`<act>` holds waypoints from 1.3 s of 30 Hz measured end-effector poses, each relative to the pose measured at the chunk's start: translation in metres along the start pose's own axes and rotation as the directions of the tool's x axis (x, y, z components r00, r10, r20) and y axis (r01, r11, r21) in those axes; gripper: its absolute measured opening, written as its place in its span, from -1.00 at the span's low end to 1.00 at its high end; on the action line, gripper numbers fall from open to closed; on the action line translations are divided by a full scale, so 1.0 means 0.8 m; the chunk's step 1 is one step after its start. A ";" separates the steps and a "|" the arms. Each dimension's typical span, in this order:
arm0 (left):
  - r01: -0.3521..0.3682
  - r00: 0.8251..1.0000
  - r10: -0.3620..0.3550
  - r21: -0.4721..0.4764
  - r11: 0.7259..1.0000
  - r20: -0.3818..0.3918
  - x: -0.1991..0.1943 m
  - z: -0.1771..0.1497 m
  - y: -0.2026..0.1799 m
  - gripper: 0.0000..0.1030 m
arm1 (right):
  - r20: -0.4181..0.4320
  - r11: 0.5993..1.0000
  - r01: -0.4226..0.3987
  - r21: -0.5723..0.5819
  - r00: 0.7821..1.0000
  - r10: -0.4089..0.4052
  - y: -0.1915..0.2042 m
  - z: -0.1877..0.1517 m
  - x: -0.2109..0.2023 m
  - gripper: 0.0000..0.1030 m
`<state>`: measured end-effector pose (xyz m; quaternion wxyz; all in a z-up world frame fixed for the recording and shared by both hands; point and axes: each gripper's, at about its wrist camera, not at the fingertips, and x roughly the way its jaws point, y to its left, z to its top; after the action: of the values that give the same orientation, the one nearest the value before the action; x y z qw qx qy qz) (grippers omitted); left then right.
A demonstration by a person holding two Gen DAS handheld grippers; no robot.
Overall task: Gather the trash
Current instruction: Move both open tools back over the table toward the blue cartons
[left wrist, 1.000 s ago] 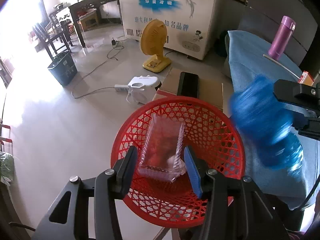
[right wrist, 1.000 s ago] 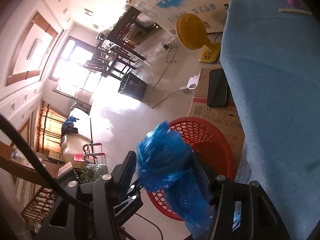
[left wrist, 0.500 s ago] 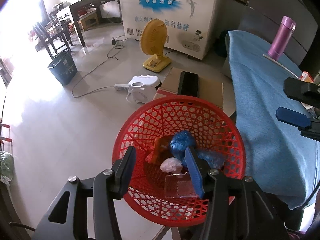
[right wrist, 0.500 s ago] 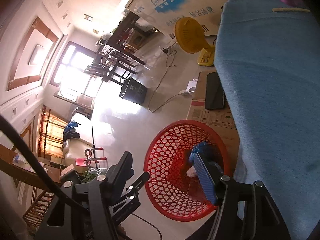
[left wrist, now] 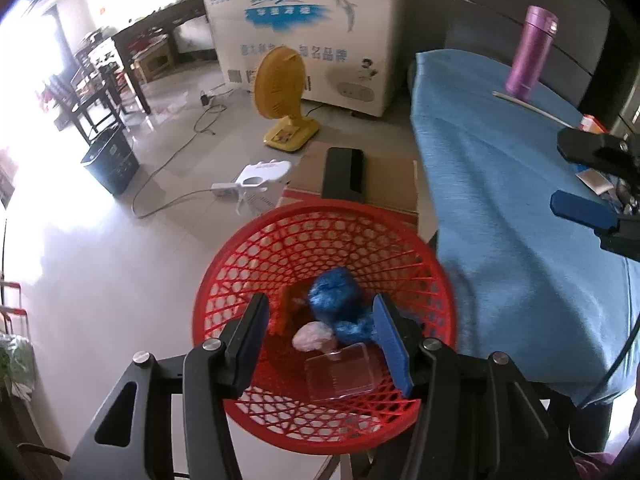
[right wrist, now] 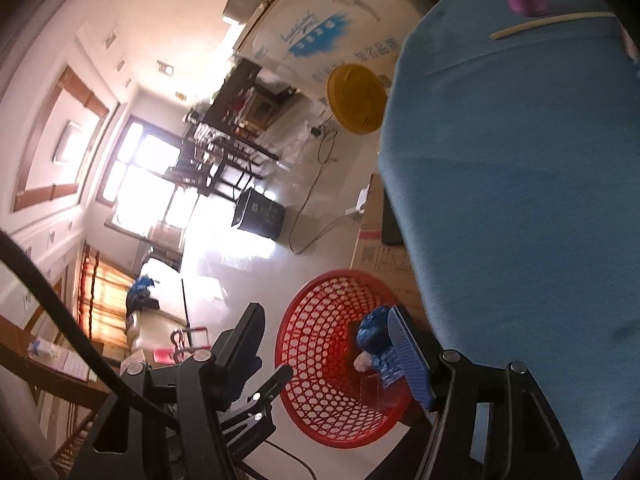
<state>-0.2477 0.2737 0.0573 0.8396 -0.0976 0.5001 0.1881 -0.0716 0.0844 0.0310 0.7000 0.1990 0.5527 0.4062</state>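
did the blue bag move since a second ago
Yes. The blue bag left the right gripper beside the blue tablecloth and now lies down inside the red basket.

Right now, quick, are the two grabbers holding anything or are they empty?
Left gripper: open, empty, jaws just been opening above the red basket.
Right gripper: open, empty, jaws just been opening; the blue bag lies in the basket.

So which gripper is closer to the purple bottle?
Right. The right gripper hangs open over the blue tablecloth that the purple bottle stands on. The left gripper is above the red basket, off the table's end.
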 end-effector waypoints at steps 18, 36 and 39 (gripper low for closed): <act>0.044 0.998 -0.050 0.212 0.976 0.024 -0.025 0.019 -0.128 0.15 | 0.290 0.982 0.121 0.145 0.944 -0.159 -0.118 0.000 -0.192 0.32; 0.201 0.976 -0.219 0.383 0.902 0.003 -0.043 0.082 -0.278 0.23 | 0.410 0.875 0.355 0.330 0.781 -0.471 -0.258 -0.016 -0.332 0.32; 0.210 0.973 -0.229 0.390 0.897 0.002 -0.045 0.091 -0.290 0.23 | 0.396 0.860 0.396 0.322 0.768 -0.503 -0.269 0.001 -0.323 0.32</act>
<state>-0.1090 0.0803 0.1182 0.8698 0.0188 0.4930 -0.0080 -0.0113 -0.2467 0.0327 0.8623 0.2280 0.4405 0.1018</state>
